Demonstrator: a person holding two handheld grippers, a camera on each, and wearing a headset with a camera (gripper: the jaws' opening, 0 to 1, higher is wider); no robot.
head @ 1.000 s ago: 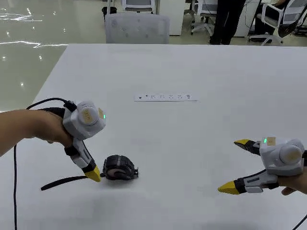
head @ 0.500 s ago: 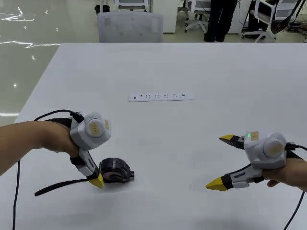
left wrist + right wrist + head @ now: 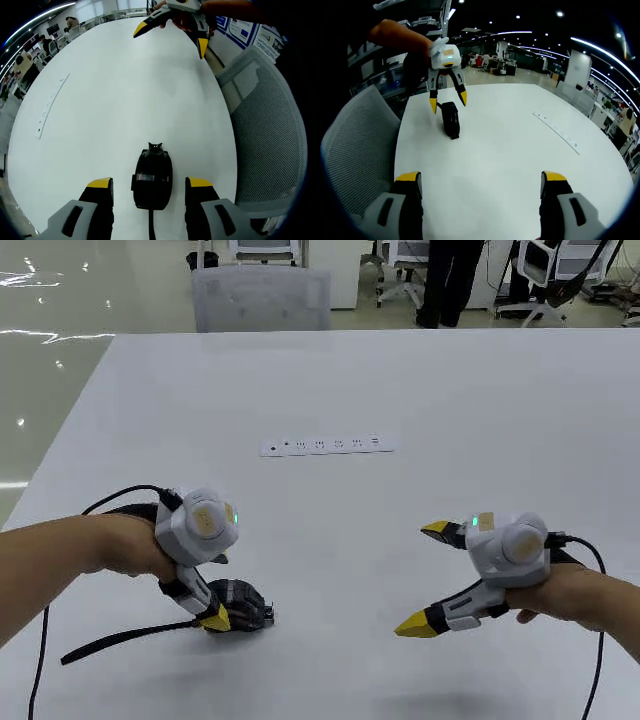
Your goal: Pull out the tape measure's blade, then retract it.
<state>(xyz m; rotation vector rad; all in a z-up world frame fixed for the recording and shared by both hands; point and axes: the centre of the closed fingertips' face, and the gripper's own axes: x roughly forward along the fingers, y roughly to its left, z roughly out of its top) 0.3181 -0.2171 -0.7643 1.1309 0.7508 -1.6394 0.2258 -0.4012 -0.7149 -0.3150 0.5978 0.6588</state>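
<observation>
Tape measure [image 3: 152, 175] lies between left claw's [image 3: 150, 182] parted jaws, gaps either side.

No text, brand or number can be read. The pale stickers [image 3: 207, 518] on the left gripper [image 3: 448, 102] and the right gripper [image 3: 422, 578] are too small to make out, and so is the grey label [image 3: 148, 177] on the tape measure [image 3: 152, 152]. The blue-and-white posters [image 3: 242, 31] on the wall are blurred.

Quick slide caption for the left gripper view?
Left gripper, jaws open, straddles the black tape measure on the white table.
</observation>
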